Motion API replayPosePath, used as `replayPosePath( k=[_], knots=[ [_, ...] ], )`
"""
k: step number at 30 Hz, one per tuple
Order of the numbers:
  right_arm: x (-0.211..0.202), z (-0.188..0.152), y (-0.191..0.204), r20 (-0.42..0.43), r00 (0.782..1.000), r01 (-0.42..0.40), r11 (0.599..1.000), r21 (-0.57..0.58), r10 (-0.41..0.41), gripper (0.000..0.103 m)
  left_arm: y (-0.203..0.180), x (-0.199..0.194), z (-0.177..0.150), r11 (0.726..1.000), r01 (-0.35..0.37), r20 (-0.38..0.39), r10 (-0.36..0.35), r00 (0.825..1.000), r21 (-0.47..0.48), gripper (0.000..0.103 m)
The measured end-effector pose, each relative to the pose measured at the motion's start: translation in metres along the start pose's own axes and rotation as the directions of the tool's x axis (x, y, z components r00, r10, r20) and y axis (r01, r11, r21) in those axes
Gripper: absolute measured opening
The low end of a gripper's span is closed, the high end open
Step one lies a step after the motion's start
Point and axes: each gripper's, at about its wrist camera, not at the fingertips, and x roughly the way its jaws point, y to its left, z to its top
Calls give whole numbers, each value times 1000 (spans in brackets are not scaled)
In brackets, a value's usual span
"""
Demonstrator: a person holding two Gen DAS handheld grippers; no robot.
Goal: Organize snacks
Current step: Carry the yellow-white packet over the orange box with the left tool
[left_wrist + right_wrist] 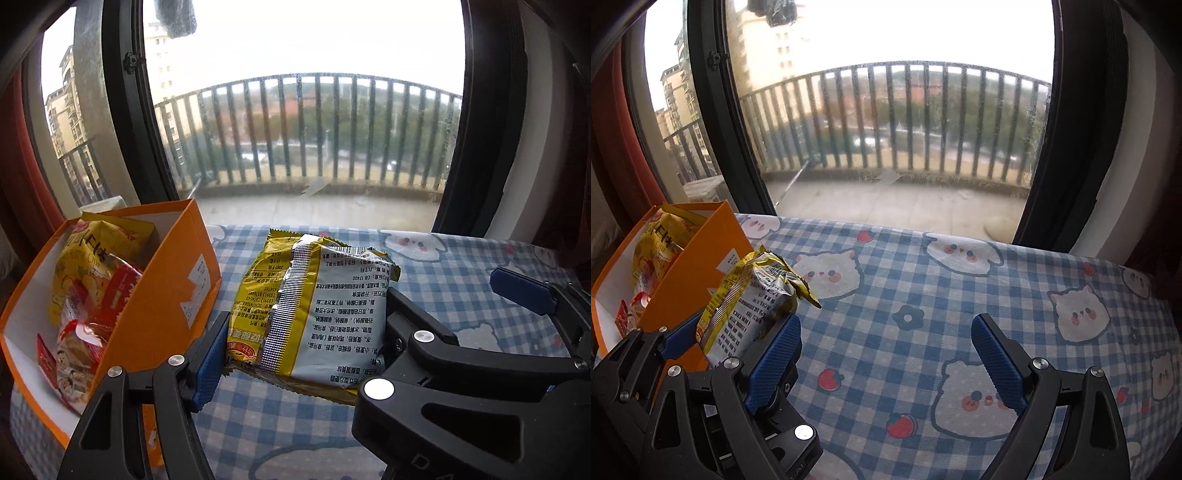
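My left gripper (303, 332) is shut on a yellow and silver noodle packet (317, 302), held back side up just above the checked tablecloth, right of the orange box (173, 295). The box holds several snack packs, a yellow chip bag (85, 266) and red packs (77, 350) among them. My right gripper (886, 354) is open and empty over the cloth. In the right wrist view the packet (753, 306) and left gripper (735, 339) sit at the left, next to the orange box (690, 280).
The table carries a blue checked cloth with cat and strawberry prints (923, 295). A large window with a dark frame (122, 110) and a balcony railing stands right behind the table's far edge. The right gripper's blue pad (524, 291) shows in the left wrist view.
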Motion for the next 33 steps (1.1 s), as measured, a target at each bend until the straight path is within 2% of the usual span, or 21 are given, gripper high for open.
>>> replayPosePath(
  k=[13, 18, 33],
  knots=[
    [-60, 1, 25, 90, 996, 20, 1000, 8, -21, 96, 24, -50, -8, 1000, 19, 92, -20, 996, 10, 71],
    [-83, -4, 37, 128, 992, 21, 1000, 23, -23, 97, 35, -70, -15, 999, 10, 126, -16, 992, 43, 71],
    [-114, -14, 81, 207, 977, 54, 999, -1, -53, 98, 84, -109, -29, 999, 46, 198, -42, 979, -15, 71]
  ],
)
